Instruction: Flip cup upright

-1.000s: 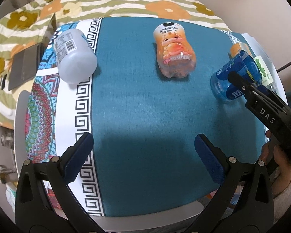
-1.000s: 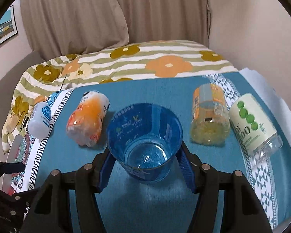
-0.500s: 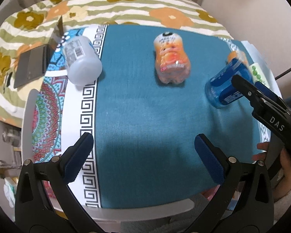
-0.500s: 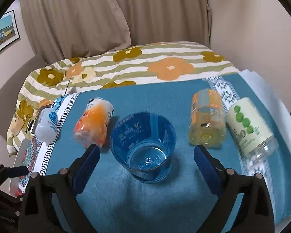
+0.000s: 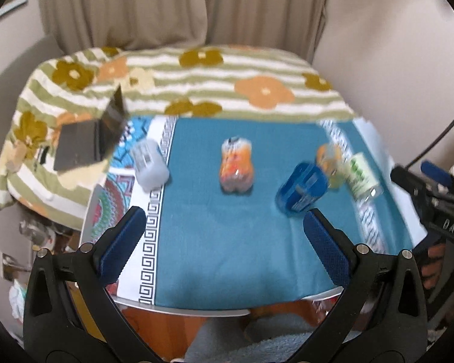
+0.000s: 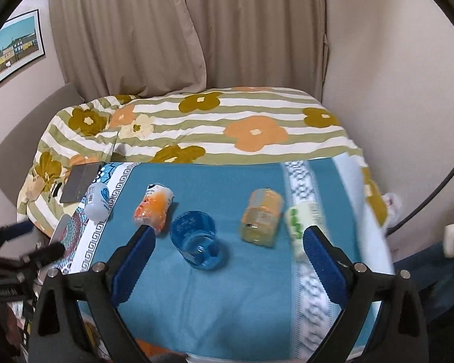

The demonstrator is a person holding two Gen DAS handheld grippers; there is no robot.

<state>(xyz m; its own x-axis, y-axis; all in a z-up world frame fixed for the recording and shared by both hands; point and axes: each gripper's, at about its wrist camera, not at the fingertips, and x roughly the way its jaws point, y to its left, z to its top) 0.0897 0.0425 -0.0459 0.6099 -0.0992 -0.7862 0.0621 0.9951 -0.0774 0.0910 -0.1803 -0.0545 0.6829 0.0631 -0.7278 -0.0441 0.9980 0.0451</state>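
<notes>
A clear blue plastic cup [image 6: 196,246] stands upright, mouth up, on the teal tablecloth [image 6: 227,302]; it also shows in the left wrist view [image 5: 302,189]. My right gripper [image 6: 228,260] is open and empty, drawn back above the table's near edge, with the cup in front of it between the finger lines and apart from them. My left gripper [image 5: 227,242] is open and empty, back over the near edge, with the cup just beyond its right finger [image 5: 324,242]. The right gripper's body shows at the right edge of the left wrist view [image 5: 432,208].
Lying on the cloth are a white bottle [image 6: 97,204], an orange bottle [image 6: 152,208], a yellow-orange bottle [image 6: 261,219] and a green-dotted white bottle [image 6: 299,222]. A dark laptop [image 5: 90,139] and a flowered blanket [image 6: 227,127] lie behind. A curtain and walls stand beyond.
My right gripper opened and let go of the blue cup, then drew back and up. The cup stays upright on the cloth. My left gripper also pulled back and tilted up.
</notes>
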